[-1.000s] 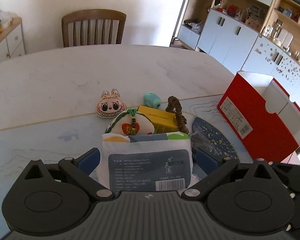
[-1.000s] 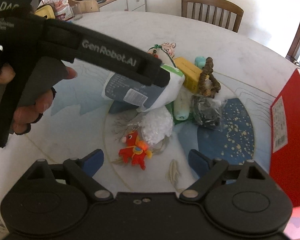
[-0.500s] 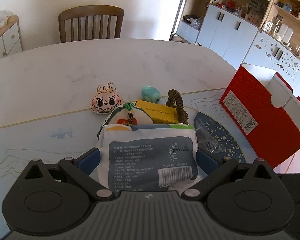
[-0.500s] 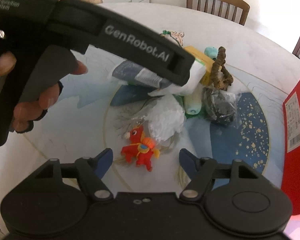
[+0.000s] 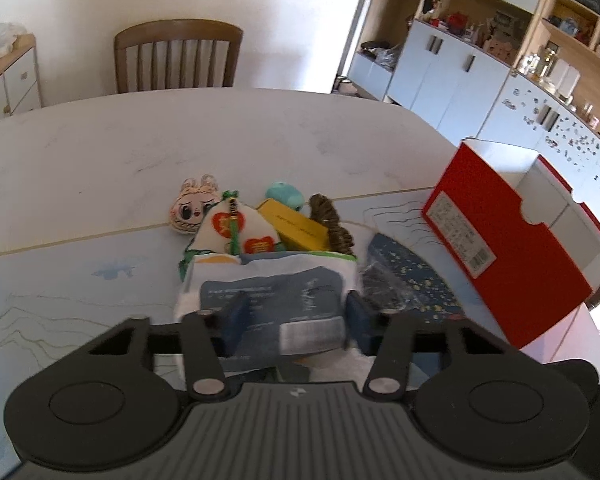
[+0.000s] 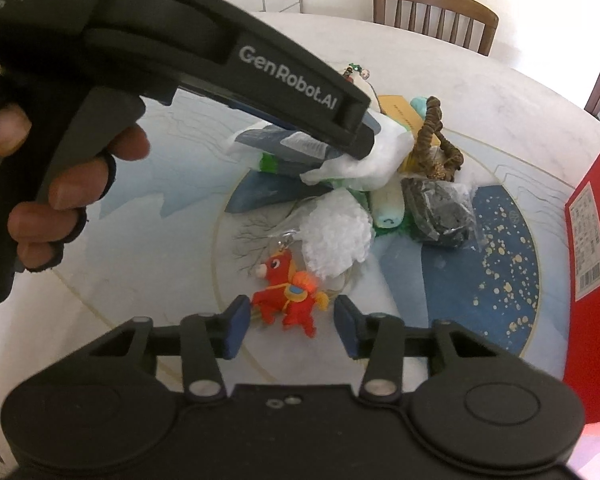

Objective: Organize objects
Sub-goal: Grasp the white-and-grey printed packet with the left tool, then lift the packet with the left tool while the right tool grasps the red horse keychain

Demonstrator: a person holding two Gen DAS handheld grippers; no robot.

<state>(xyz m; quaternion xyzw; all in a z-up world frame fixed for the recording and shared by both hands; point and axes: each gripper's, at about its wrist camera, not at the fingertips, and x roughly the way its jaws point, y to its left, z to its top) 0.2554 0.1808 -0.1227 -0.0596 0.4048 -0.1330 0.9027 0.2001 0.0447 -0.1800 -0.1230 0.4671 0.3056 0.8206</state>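
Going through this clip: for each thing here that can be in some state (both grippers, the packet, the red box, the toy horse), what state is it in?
Left gripper: jaws just closed, pads pressing on the packet.
Packet: gripped, crumpled between the pads.
Right gripper: jaws have been closing, astride the toy horse, pads not yet on it.
Toy horse: lying on the table, not gripped.
Red box: open, no lid on it.

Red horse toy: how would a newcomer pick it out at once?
Start at the round table with the red box at its right edge. In the pile beside the box, look nearest the camera, just below the white plastic bag. The red horse toy is the only bright red figure, with an orange mane.
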